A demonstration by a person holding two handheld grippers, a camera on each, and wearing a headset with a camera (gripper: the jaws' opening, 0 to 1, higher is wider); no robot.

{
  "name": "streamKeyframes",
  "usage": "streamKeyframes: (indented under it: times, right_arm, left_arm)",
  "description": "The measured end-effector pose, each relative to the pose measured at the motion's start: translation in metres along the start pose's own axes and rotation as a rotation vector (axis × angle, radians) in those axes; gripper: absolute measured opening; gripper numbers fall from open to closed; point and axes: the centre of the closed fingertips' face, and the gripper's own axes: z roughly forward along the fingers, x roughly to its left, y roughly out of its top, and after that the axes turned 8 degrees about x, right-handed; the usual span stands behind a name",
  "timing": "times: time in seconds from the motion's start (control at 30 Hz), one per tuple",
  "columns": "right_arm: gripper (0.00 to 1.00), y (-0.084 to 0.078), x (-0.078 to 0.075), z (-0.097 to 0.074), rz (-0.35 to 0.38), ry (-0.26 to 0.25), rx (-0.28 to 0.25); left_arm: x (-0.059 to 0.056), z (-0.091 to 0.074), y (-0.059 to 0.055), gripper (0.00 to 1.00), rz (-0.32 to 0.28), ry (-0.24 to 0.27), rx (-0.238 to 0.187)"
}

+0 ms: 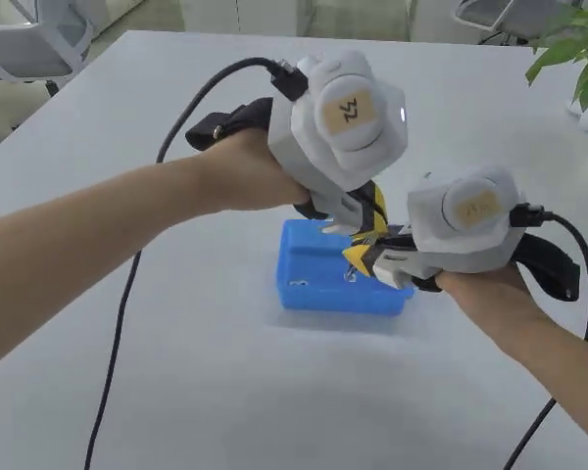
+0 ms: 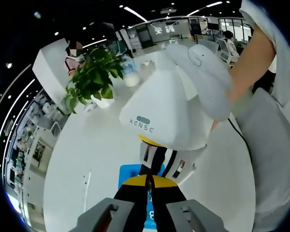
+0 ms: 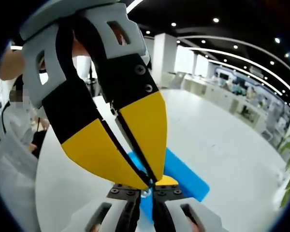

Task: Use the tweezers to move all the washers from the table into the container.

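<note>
Right gripper (image 1: pixel 361 258), held in the nearer hand (image 1: pixel 490 294) at the right: jaws drawn close together, just a thin gap. Tips sit over the container (image 1: pixel 309 286), right under the left gripper's tips. In the right gripper view a small shiny bit (image 3: pixel 145 192) sits at its tips. Too small to tell whether it's a washer, and can't tell if the jaws pinch it.

Left gripper (image 1: pixel 370 221), just behind and above: points down at the container, yellow tips pressed together. In the right gripper view thin dark tweezers (image 3: pixel 125 150) run between its two jaws down to the tip, so it's clamped on the tweezers. The two grippers' tips are touching or nearly so.

Container: blue, low, open top, mid-desk, directly under both sets of tips.

Desk (image 1: pixel 176 382): white. A black cable (image 1: pixel 127 294) trails from the left gripper toward the near edge.

Plant (image 1: pixel 578 54): green leaves at the far right corner.
</note>
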Motion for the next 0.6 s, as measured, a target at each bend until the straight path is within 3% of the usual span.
streamKeyframes:
  times: [0.3, 0.6]
  right_arm:
    - [0.04, -0.026, -0.008, 0.018, 0.013, 0.023, 0.063]
    - [0.05, -0.028, -0.011, 0.016, 0.026, 0.024, 0.064]
  left_arm:
    - [-0.005, 0.028, -0.009, 0.00, -0.015, -0.055, 0.044]
    - [-0.007, 0.025, -0.009, 0.00, -0.005, -0.053, 0.061]
